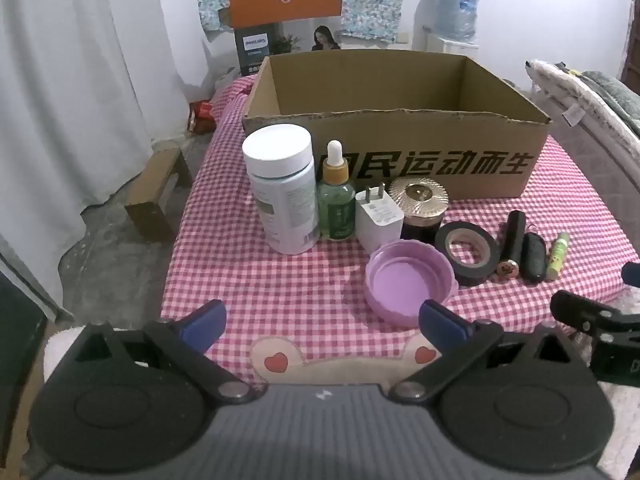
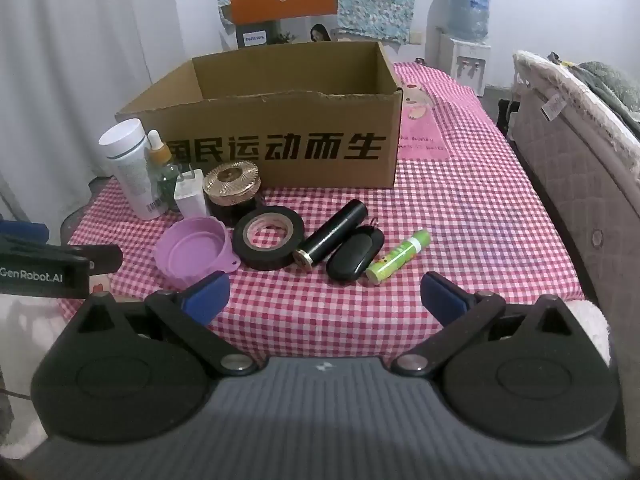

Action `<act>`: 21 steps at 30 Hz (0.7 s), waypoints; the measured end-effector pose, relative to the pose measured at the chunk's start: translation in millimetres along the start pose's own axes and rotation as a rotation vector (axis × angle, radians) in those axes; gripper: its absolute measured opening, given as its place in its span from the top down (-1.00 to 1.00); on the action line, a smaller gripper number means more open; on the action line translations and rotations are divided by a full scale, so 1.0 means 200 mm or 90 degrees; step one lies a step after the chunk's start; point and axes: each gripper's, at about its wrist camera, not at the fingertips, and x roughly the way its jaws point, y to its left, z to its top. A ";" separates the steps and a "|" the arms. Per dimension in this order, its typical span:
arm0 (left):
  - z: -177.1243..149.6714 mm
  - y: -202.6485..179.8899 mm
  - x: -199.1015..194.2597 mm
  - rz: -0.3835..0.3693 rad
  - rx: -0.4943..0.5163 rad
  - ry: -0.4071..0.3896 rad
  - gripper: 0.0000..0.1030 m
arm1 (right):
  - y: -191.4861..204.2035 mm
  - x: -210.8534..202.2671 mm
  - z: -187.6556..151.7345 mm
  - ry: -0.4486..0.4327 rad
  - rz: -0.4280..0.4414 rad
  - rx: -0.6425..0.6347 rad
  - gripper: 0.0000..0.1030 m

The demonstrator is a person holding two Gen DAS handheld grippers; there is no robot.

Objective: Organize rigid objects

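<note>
Open cardboard box upright at the far side of a red-checked bed. In front, in a row: white bottle, green dropper bottle, white plug adapter, gold-lidded jar, purple lid, black tape roll, black tube, black fob, green stick. Left tool spread wide, nothing between the fingers. Right tool likewise spread, empty, near the bed's front edge.
</note>
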 end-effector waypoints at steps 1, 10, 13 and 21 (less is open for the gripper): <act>0.00 0.00 0.00 0.000 -0.001 -0.001 -1.00 | 0.00 0.00 0.00 -0.002 -0.001 -0.001 -0.98; -0.01 0.01 -0.01 0.002 0.001 -0.003 -1.00 | 0.03 0.00 0.03 0.003 -0.001 -0.005 -0.98; -0.01 0.02 0.00 -0.002 -0.001 0.000 -1.00 | 0.04 0.00 0.04 0.003 0.000 -0.007 -0.98; -0.01 0.02 0.03 0.000 -0.007 0.013 -1.00 | 0.04 0.00 0.02 0.000 0.002 -0.016 -0.98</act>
